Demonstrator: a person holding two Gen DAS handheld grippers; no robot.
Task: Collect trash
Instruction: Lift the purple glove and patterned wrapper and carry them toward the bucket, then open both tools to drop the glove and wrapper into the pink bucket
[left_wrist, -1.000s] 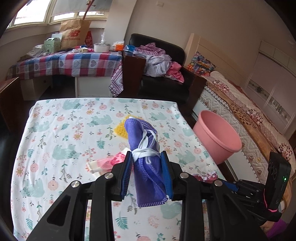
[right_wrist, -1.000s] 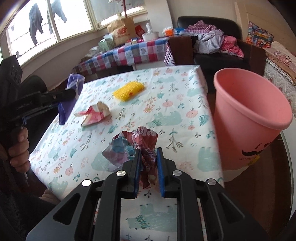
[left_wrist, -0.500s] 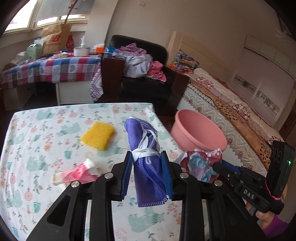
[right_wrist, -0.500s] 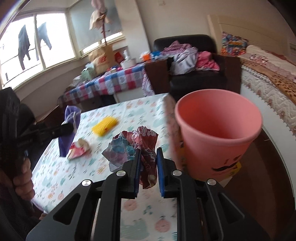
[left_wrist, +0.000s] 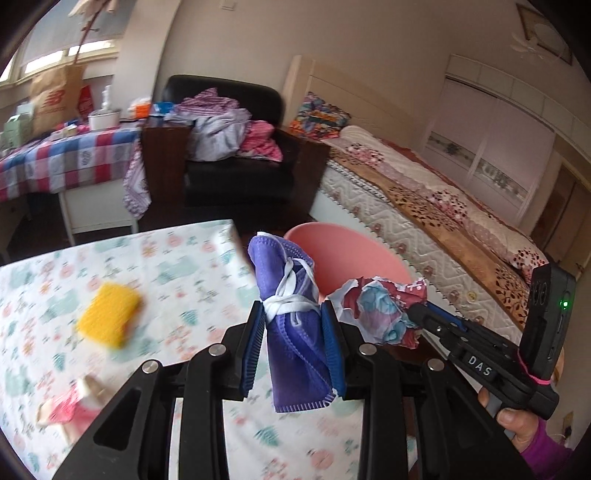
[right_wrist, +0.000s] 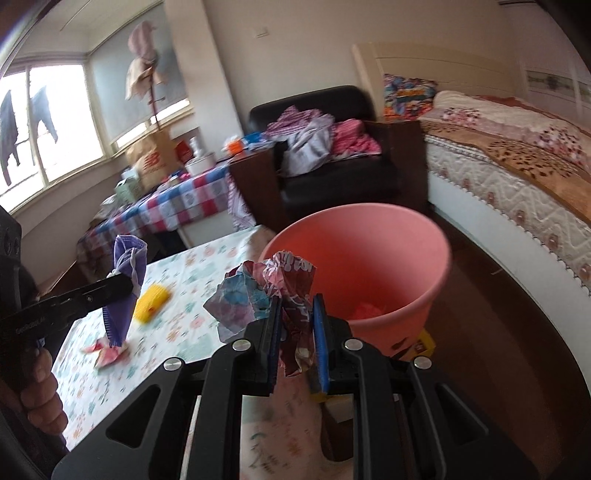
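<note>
My left gripper (left_wrist: 293, 334) is shut on a rolled purple face mask (left_wrist: 295, 332) with white straps, held above the table's right edge near the pink bin (left_wrist: 354, 258). My right gripper (right_wrist: 298, 325) is shut on a crumpled red, blue and white wrapper (right_wrist: 258, 295), held just in front of the pink bin's (right_wrist: 369, 258) rim. The wrapper (left_wrist: 376, 310) and the mask (right_wrist: 123, 280) each show in the other wrist view. A yellow sponge (left_wrist: 109, 319) and a pink and white wrapper (left_wrist: 66, 406) lie on the floral tablecloth (left_wrist: 177, 266).
The pink bin stands on the floor between the table and a bed (left_wrist: 424, 206) and holds some red trash (right_wrist: 369, 308). A black armchair (left_wrist: 236, 147) piled with clothes and a checked table (left_wrist: 62, 162) stand behind. A yellow item (right_wrist: 421, 343) lies by the bin's base.
Both grippers moved right toward the pink bin with their loads. The bin now looms larger, and the right gripper's wrapper is at its rim.
</note>
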